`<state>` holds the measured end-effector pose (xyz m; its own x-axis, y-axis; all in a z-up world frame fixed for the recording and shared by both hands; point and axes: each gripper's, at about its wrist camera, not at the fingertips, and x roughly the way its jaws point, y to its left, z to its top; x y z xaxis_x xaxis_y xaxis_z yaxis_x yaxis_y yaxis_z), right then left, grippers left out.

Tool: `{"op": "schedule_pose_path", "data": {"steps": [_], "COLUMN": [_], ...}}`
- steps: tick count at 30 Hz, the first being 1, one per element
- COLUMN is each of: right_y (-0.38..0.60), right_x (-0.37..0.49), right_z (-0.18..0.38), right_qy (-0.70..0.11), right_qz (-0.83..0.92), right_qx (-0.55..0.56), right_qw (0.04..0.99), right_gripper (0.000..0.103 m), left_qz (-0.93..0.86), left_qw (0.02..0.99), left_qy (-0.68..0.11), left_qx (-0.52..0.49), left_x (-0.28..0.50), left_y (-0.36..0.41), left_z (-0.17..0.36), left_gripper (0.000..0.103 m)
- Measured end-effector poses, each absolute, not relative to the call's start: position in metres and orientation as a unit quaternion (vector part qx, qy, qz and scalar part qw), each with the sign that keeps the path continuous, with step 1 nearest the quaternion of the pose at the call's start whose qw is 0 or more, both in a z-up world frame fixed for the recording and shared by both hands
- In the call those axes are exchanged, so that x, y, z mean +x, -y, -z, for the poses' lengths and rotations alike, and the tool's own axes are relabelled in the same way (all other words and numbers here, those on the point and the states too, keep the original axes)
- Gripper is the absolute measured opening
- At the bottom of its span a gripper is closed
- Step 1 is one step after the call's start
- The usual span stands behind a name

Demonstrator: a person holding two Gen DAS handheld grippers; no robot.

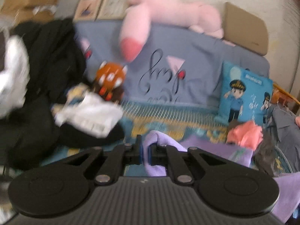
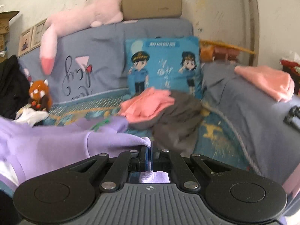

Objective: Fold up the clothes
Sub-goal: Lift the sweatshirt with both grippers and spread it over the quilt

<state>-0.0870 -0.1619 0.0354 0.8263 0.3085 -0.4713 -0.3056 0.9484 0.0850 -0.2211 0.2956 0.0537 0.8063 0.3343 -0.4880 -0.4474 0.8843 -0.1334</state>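
A lilac garment [image 1: 215, 150] is held up over the sofa seat by both grippers. My left gripper [image 1: 145, 150] is shut on a fold of the cloth, which bulges over its blue pads and hangs down behind them. In the right wrist view the same lilac garment [image 2: 56, 142] stretches away to the left, and my right gripper [image 2: 149, 148] is shut on its edge. The cloth's lower part is hidden below both tools.
A pink garment [image 2: 148, 105] and a dark grey one [image 2: 178, 120] lie heaped on the seat before a blue cartoon cushion [image 2: 163, 65]. Black clothes [image 1: 46, 71] and white cloth [image 1: 90, 116] pile at the left beside a red panda toy [image 1: 110, 78]. A pink plush [image 1: 168, 15] lies on the sofa back.
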Motion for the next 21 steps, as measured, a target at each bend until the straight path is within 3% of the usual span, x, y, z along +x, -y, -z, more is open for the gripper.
{"op": "schedule_pose_path", "data": {"steps": [4, 8, 15, 21], "right_y": [0.155, 0.143, 0.119, 0.068], "right_x": [-0.097, -0.089, -0.011, 0.089], "right_z": [-0.064, -0.108, -0.207, -0.248], "right_qy": [-0.212, -0.160, -0.092, -0.107], "right_qz": [-0.174, -0.189, -0.209, -0.208], "right_qx": [0.002, 0.018, 0.038, 0.017], "right_qw": [0.962, 0.969, 0.973, 0.972], "right_gripper": [0.002, 0.002, 0.002, 0.002], "left_qz": [-0.203, -0.187, -0.181, -0.220], "left_qw": [0.948, 0.958, 0.969, 0.957], "left_qy": [-0.203, -0.158, -0.090, -0.108], "left_qx": [-0.137, -0.148, -0.139, -0.153], "left_x": [-0.261, -0.246, -0.177, -0.081], "left_y": [-0.300, -0.308, -0.336, -0.386], "left_z": [-0.068, -0.121, -0.235, -0.290], "left_gripper": [0.006, 0.006, 0.006, 0.007]}}
